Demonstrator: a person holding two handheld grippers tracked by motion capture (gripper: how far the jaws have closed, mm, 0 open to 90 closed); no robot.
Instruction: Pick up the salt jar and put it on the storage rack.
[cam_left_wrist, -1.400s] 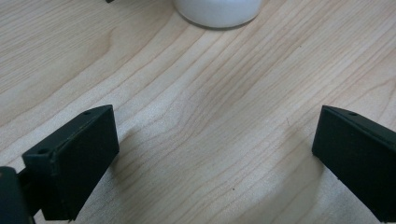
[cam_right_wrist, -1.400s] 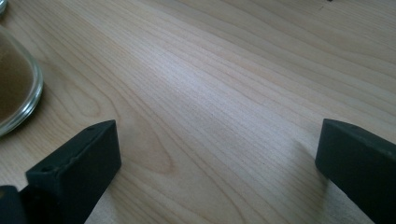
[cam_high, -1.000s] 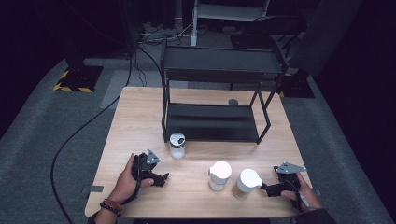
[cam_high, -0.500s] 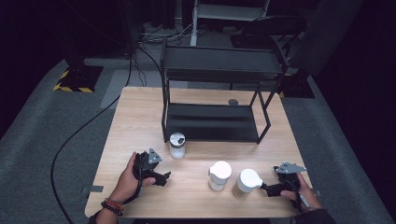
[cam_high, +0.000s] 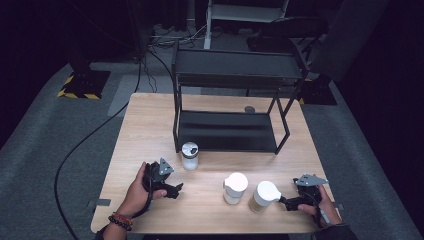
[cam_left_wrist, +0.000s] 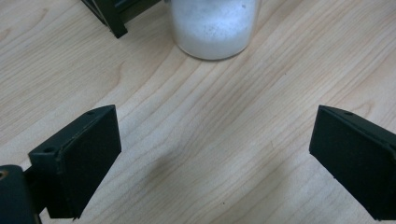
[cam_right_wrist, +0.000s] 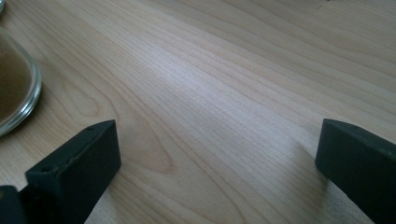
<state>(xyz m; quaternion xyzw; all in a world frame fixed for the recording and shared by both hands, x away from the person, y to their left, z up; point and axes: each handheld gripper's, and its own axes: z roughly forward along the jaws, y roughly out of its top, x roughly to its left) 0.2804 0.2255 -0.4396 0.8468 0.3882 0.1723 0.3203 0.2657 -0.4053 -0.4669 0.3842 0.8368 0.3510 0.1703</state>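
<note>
The left gripper (cam_high: 174, 189) rests low on the pale wooden table (cam_high: 150, 120), its jaws spread wide with nothing between them. The small glass jar of white powder with a silver lid (cam_high: 189, 155) stands near it, at about one o'clock. The right gripper (cam_high: 283, 201) is wide open too. The glass jar of brown powder with a white lid (cam_high: 264, 195) sits just beside it, at nine o'clock.
</note>
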